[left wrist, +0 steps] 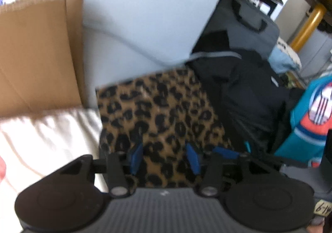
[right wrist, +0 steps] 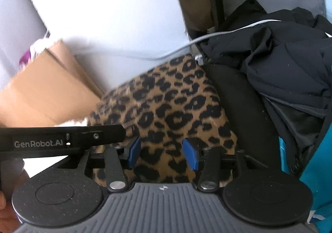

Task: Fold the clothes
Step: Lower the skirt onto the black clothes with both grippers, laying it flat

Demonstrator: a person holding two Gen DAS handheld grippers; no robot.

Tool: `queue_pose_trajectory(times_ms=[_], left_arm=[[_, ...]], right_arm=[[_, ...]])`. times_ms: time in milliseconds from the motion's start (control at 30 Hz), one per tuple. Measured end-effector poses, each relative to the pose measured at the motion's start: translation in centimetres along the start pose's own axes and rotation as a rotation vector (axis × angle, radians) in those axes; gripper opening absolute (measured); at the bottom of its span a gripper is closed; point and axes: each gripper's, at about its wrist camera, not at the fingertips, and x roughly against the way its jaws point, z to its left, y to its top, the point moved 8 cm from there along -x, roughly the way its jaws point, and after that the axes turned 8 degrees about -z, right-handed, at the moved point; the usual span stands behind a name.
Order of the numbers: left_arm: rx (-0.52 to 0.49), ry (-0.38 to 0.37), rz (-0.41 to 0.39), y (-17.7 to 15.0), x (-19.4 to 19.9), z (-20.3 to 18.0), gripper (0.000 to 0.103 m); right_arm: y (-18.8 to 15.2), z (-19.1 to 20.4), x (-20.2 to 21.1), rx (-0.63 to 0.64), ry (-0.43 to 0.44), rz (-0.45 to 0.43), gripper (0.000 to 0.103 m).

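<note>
Leopard-print cloth (left wrist: 157, 108), folded, is being framed beside a cardboard box (left wrist: 39, 54) and black jacket (right wrist: 280, 63); left gripper (left wrist: 165, 157) and right gripper (right wrist: 161, 154) jaws are being held apart, gripping nothing.

Both wrist views are aimed forward and down along blue-padded fingers, very close over the same leopard-print garment (left wrist: 161, 112). The cardboard box (left wrist: 39, 56), the black jacket (right wrist: 290, 63) and the grey cable (right wrist: 157, 56) are shared. The left gripper's arm is caught in the right view.
</note>
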Motion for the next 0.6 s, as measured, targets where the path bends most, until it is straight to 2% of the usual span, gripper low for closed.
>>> queue_pose_trajectory(times_ms=[133, 300, 567, 600], left_arm=[[-0.044, 0.004, 0.001, -0.4, -0.1, 0.0, 0.049], [-0.100, 0.010, 0.002, -0.9, -0.3, 0.0, 0.050], [-0.192, 0.026, 0.001, -1.5, -0.2, -0.2, 0.050], [-0.207, 0.037, -0.001, -1.4, 0.2, -0.5, 0.046]], right_arm=[[-0.9, -0.1, 0.8, 0.040, 0.009, -0.005, 0.052], [-1.7, -1.3, 1.6, 0.016, 0.001, 0.001, 0.052], [-4.9, -4.8, 4.2, 0.035, -0.083, 0.013, 0.051], [-5.1, -5.1, 4.8, 0.039, -0.096, 0.012, 0.051]])
